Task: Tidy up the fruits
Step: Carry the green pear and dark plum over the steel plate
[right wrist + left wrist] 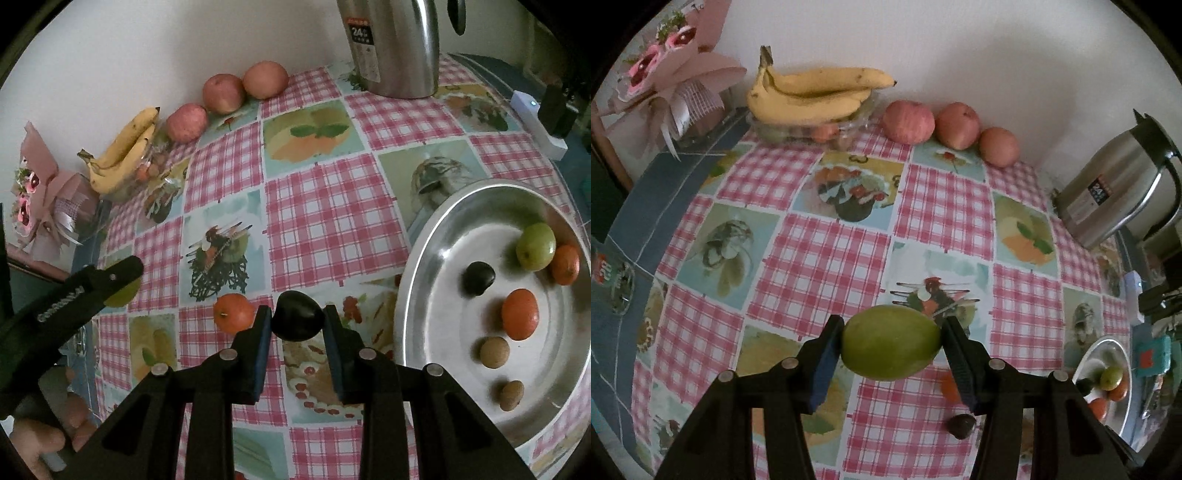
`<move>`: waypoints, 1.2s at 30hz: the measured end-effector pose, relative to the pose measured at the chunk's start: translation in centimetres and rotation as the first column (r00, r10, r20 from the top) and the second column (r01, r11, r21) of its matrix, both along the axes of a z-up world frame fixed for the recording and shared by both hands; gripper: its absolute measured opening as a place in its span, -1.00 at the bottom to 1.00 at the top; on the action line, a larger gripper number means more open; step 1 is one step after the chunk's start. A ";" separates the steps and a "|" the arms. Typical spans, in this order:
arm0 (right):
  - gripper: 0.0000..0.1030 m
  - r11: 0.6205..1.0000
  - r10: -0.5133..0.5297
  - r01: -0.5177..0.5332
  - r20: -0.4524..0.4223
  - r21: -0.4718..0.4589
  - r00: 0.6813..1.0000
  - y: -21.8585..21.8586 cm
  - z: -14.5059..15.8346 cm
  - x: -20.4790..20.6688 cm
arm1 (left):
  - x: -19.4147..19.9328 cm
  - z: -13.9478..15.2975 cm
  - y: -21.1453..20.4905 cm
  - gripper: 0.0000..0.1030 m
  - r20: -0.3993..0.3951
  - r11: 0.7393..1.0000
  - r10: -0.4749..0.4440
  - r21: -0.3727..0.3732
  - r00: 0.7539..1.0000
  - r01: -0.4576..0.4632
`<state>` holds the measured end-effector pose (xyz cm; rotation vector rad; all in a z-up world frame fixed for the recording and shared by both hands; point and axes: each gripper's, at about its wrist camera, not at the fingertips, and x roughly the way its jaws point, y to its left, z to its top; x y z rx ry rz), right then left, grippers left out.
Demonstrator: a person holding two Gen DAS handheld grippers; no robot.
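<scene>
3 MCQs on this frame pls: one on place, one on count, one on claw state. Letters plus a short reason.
1. Where are the bananas?
A. in the metal tray
B. on a clear container by the wall
C. in the right claw

2. How many fruits lie in the metal tray?
A. three
B. six
C. nine

3. What does the left claw hold?
A. nothing
B. an apple
C. a green fruit

Key: 1 B, they rest on the container at the table's back edge. 2 B, the right wrist view shows six. 3 C, both fingers press its sides.
</scene>
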<state>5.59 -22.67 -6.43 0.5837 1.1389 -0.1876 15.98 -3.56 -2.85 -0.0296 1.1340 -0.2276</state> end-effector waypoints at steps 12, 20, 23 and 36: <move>-0.43 0.999 -0.044 0.044 -0.004 -0.030 0.999 -1.9 0.4 -0.9 | -1.3 1.3 -0.5 0.12 0.022 1.000 -0.013 -0.026 1.000 0.013; -0.43 0.985 -0.173 0.173 -0.010 -0.001 0.985 -6.4 -0.1 -2.8 | -2.3 1.8 -2.4 0.12 0.029 0.998 -0.061 -0.031 0.998 0.062; -0.43 0.976 -0.220 0.220 -0.011 0.000 0.976 -7.9 0.0 -3.6 | -2.9 1.9 -3.7 0.12 0.028 0.995 -0.094 -0.028 0.995 0.095; -0.43 0.924 -0.383 0.383 -0.006 0.013 0.924 -13.8 -0.1 -7.3 | -6.6 2.4 -11.7 0.12 0.017 0.949 -0.313 -0.043 0.950 0.313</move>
